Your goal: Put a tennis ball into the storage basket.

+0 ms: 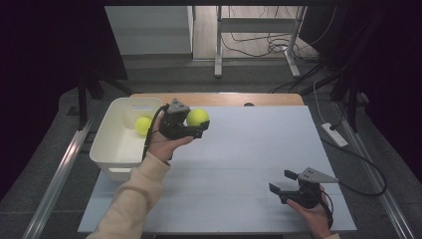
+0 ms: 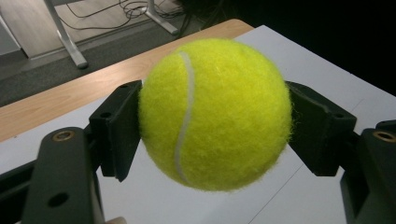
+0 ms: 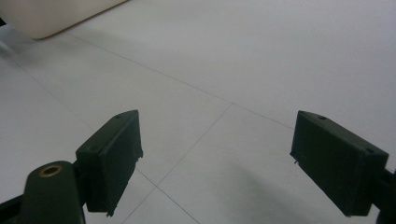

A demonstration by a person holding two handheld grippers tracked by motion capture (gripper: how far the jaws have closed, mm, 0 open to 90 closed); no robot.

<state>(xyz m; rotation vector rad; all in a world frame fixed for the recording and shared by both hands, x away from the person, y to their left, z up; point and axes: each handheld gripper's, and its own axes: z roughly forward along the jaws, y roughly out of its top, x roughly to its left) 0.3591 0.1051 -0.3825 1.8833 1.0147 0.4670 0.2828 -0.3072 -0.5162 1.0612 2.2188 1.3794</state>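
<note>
No writing can be read on the tennis ball, which the left tongs pinch just right of the white bin. A second ball lies inside the bin. The right tongs rest spread and empty, well apart.

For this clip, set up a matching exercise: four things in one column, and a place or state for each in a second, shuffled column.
Things:
1. left tongs
2. right tongs
3. second tennis ball
4. white bin

Places or states:
A. lying inside the bin
B. open with nothing between them, low over the white table
C. standing at the table's left edge
D. shut on a yellow tennis ball, held up off the table

Pairs: 1-D, 2-B, 3-A, 4-C
</note>
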